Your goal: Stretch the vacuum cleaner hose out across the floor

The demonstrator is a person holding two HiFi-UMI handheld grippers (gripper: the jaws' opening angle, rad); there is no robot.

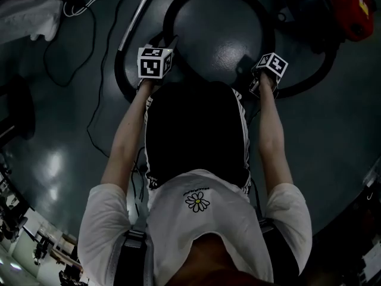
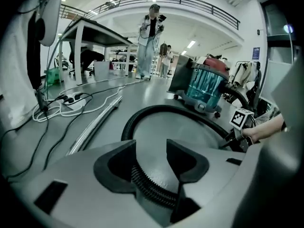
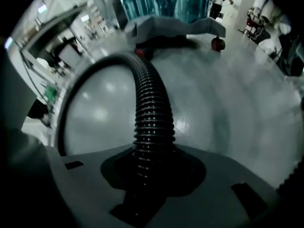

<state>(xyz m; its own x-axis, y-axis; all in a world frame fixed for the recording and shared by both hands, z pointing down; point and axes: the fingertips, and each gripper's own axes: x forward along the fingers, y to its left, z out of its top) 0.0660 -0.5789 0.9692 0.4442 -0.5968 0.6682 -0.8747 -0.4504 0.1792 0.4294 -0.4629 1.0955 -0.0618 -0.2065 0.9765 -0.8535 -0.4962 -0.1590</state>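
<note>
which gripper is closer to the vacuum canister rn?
Right. The right gripper grips the hose on the stretch leading to the vacuum cleaner canister, at the head view's top right. The left gripper is across the hose loop, farther off.

The hose (image 3: 151, 113) was black and ribbed, curled in one big loop on the shiny grey floor (image 1: 333, 130), running up to the vacuum (image 2: 206, 87).

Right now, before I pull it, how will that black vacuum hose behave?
The vacuum hose lies in a loose loop, so it's probably floppy. Its ribs suggest it may stretch and spring back. Pulling hard might roll the wheeled canister vacuum.
</note>
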